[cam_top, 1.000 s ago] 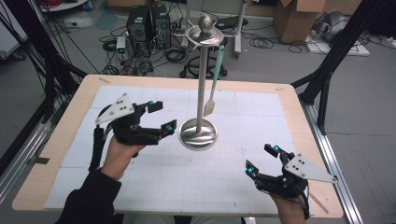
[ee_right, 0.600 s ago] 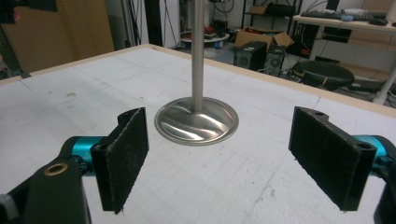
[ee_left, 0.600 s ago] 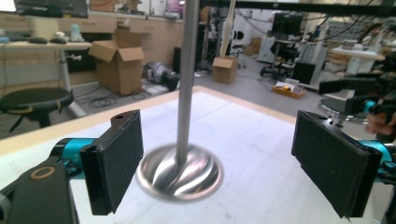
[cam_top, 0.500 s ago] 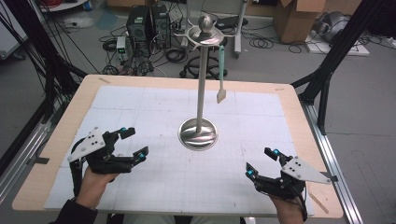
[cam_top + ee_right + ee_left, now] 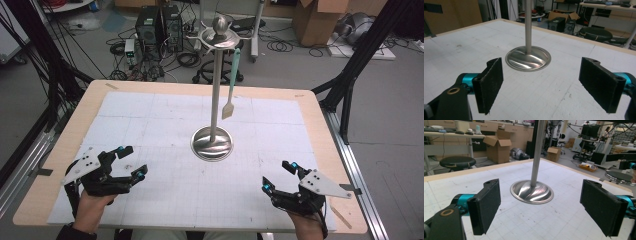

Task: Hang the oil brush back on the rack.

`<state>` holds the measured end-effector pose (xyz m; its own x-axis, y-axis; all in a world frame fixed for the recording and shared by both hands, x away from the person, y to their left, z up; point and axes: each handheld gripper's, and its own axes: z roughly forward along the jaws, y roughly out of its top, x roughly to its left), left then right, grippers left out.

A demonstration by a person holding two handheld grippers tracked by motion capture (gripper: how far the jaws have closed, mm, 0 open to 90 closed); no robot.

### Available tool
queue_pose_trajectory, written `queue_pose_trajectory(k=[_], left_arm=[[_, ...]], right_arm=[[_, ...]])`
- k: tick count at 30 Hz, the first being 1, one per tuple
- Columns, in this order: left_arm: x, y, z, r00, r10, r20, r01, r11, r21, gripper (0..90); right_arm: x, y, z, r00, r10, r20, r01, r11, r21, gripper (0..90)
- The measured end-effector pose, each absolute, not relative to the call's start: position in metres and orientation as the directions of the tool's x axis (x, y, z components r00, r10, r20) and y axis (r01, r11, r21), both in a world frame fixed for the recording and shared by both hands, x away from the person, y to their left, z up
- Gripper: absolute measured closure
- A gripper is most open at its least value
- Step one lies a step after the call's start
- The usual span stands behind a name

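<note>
Spatula [image 5: 229, 102] is hanging off one of the hooks at the top of the metal stand [image 5: 214, 142], teal handle up, pale blade down, dangling just to the right of the pole in the high view and not touching the mat. That stand sits about dead centre on the white gridded mat [image 5: 165, 200] that covers the wooden table [image 5: 320, 130], round shiny base flat on the mat.

Left gripper [image 5: 131, 164] is down at the near-left of the stand, well apart from the base, held in a hand just above the mat. Its tongs are spread wide with nothing between them; in the left gripper view the stand [image 5: 532, 191] base shows right through the gap between the two black pads [image 5: 485, 207].

Right gripper [image 5: 278, 176] is at the near-right of the stand, also well clear of it. Same deal, tongs spread and holding nothing, and the right gripper view looks straight at the stand [image 5: 528, 58] base between its pads [image 5: 599, 82].
</note>
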<state>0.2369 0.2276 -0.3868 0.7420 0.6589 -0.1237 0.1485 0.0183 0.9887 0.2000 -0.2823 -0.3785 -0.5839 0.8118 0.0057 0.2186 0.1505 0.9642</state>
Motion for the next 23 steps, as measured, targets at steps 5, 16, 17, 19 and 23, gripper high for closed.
queue_pose_trajectory(k=[5,16,17,19,23], left_arm=[[0.2357,0.2295,-0.3889,0.737,0.663,-0.134,0.157,0.025,0.987,17.1],[0.2370,0.2282,-0.3906,0.740,0.659,-0.136,0.164,0.019,0.986,17.2],[0.2371,0.2283,-0.3906,0.740,0.659,-0.137,0.165,0.020,0.986,17.2],[0.2372,0.2283,-0.3912,0.738,0.660,-0.139,0.166,0.022,0.986,17.2],[0.2383,0.2277,-0.3929,0.737,0.661,-0.140,0.171,0.018,0.985,17.2]], right_arm=[[0.1996,-0.2825,-0.3785,-0.580,0.815,0.007,0.222,0.150,0.963,18.5],[0.2006,-0.2828,-0.3795,-0.580,0.815,0.006,0.224,0.152,0.963,18.5],[0.2006,-0.2826,-0.3795,-0.580,0.814,0.009,0.226,0.150,0.963,18.5],[0.2009,-0.2830,-0.3796,-0.580,0.815,0.005,0.222,0.152,0.963,18.5],[0.2005,-0.2841,-0.3796,-0.579,0.815,0.011,0.226,0.147,0.963,18.5]])
